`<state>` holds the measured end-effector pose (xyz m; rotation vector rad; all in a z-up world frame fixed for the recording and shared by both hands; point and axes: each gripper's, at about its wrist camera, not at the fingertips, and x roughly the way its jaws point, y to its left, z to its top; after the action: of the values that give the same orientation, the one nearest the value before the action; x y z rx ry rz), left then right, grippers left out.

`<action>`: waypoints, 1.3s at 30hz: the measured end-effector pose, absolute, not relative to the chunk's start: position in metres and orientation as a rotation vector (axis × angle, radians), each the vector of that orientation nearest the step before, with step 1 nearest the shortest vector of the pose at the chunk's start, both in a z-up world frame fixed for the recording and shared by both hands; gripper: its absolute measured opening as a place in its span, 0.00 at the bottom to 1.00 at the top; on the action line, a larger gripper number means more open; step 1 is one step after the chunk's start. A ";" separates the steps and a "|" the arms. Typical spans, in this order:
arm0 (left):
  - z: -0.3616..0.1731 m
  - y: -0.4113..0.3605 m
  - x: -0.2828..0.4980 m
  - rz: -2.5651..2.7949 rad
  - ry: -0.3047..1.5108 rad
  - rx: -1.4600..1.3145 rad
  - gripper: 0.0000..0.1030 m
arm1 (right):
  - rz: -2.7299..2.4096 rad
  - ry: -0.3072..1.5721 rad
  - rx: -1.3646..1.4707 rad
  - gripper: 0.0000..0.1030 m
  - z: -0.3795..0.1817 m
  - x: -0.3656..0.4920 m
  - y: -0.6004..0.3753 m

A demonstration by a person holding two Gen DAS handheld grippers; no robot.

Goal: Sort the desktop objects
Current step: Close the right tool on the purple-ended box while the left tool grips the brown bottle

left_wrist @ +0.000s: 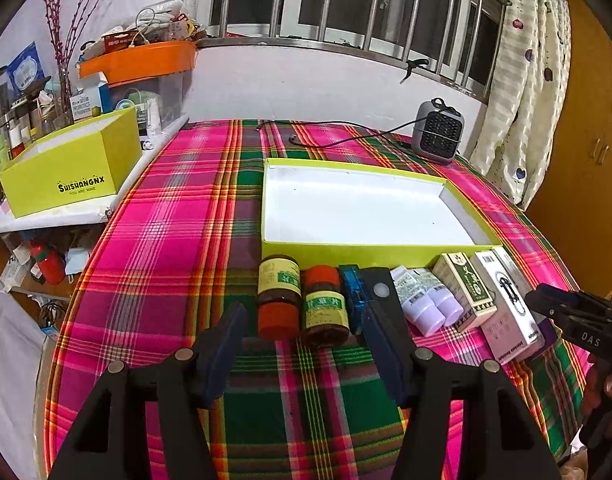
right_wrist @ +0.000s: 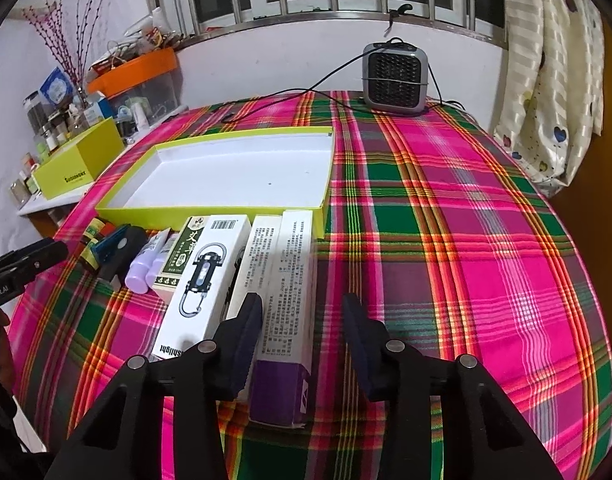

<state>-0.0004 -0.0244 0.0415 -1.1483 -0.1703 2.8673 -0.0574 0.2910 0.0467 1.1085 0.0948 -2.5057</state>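
A shallow yellow-green tray [left_wrist: 366, 249] [right_wrist: 210, 211] with a white inside lies on the plaid table. In front of it lies a row of objects: two brown medicine bottles with red caps [left_wrist: 279, 296] [left_wrist: 325, 307], a blue item [left_wrist: 352, 292], a black block [left_wrist: 380, 292], two lilac-capped tubes [left_wrist: 424, 300] [right_wrist: 146, 264], a green box [left_wrist: 464, 288] [right_wrist: 188, 256], a white flashlight box [left_wrist: 506, 308] [right_wrist: 204, 284] and a white-and-purple box [right_wrist: 286, 320]. My left gripper [left_wrist: 304, 356] is open just short of the bottles. My right gripper [right_wrist: 302, 340] is open over the white-and-purple box.
A grey fan heater [left_wrist: 438, 136] [right_wrist: 394, 78] with its cord stands at the table's far edge. A yellow-green box [left_wrist: 72, 168] and cluttered shelves with an orange bin [left_wrist: 140, 62] stand to the left. A curtain [right_wrist: 546, 72] hangs on the right.
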 end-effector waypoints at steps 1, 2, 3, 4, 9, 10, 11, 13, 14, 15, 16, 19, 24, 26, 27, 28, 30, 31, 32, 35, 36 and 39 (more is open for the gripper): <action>0.041 -0.026 -0.002 2.871 -0.173 -1.149 0.60 | -2.504 0.100 1.107 0.40 0.047 -0.058 0.290; 0.041 -0.027 -0.003 2.873 -0.177 -1.152 0.60 | -2.502 0.103 1.106 0.38 0.047 -0.059 0.289; 0.041 -0.029 -0.005 2.876 -0.181 -1.154 0.60 | -2.501 0.111 1.102 0.34 0.048 -0.059 0.288; 0.041 -0.030 -0.006 2.879 -0.185 -1.157 0.60 | -2.503 0.114 1.101 0.30 0.048 -0.060 0.288; 0.037 -0.038 -0.013 2.890 -0.194 -1.174 0.60 | -2.507 0.127 1.119 0.24 0.046 -0.065 0.288; 0.035 -0.039 -0.015 2.891 -0.195 -1.182 0.60 | -2.502 0.125 1.130 0.24 0.044 -0.066 0.289; 0.034 -0.041 -0.017 2.892 -0.196 -1.188 0.60 | -2.497 0.122 1.135 0.24 0.043 -0.067 0.289; 0.031 -0.043 -0.021 2.891 -0.199 -1.200 0.60 | -2.490 0.126 1.142 0.24 0.041 -0.067 0.288; 0.029 -0.044 -0.024 2.889 -0.201 -1.208 0.60 | -2.489 0.130 1.143 0.24 0.040 -0.068 0.286; 0.028 -0.045 -0.026 2.886 -0.203 -1.216 0.59 | -2.487 0.133 1.143 0.24 0.040 -0.068 0.286; 0.026 -0.045 -0.027 2.882 -0.203 -1.222 0.57 | -2.485 0.136 1.144 0.24 0.039 -0.069 0.285; 0.022 -0.045 -0.032 2.873 -0.198 -1.239 0.54 | -2.484 0.147 1.145 0.23 0.039 -0.070 0.283; 0.017 -0.045 -0.035 2.866 -0.193 -1.256 0.48 | -2.485 0.179 1.147 0.22 0.038 -0.073 0.279; 0.016 -0.045 -0.037 2.862 -0.194 -1.259 0.47 | -2.487 0.182 1.148 0.22 0.038 -0.074 0.278; 0.015 -0.045 -0.038 2.861 -0.190 -1.262 0.46 | -2.488 0.185 1.149 0.22 0.038 -0.075 0.278; 0.014 -0.045 -0.038 2.860 -0.186 -1.264 0.44 | -2.489 0.187 1.149 0.22 0.037 -0.075 0.278; 0.013 -0.044 -0.040 2.854 -0.176 -1.271 0.42 | -2.491 0.192 1.150 0.22 0.037 -0.075 0.278; 0.012 -0.044 -0.041 2.852 -0.174 -1.275 0.41 | -2.492 0.194 1.152 0.22 0.037 -0.076 0.278; 0.011 -0.044 -0.041 2.849 -0.170 -1.280 0.40 | -2.492 0.195 1.153 0.22 0.037 -0.076 0.277; 0.008 -0.043 -0.043 2.843 -0.167 -1.291 0.39 | -2.492 0.197 1.160 0.22 0.038 -0.077 0.277; 0.008 -0.043 -0.043 2.844 -0.166 -1.293 0.39 | -2.491 0.199 1.164 0.22 0.038 -0.078 0.277; 0.007 -0.043 -0.044 2.845 -0.159 -1.296 0.36 | -2.487 0.200 1.173 0.22 0.038 -0.080 0.276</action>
<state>-0.0439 -0.0430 0.0065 -1.2959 -0.1590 2.8453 -0.0803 0.2764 0.0379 1.1730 0.2000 -2.4874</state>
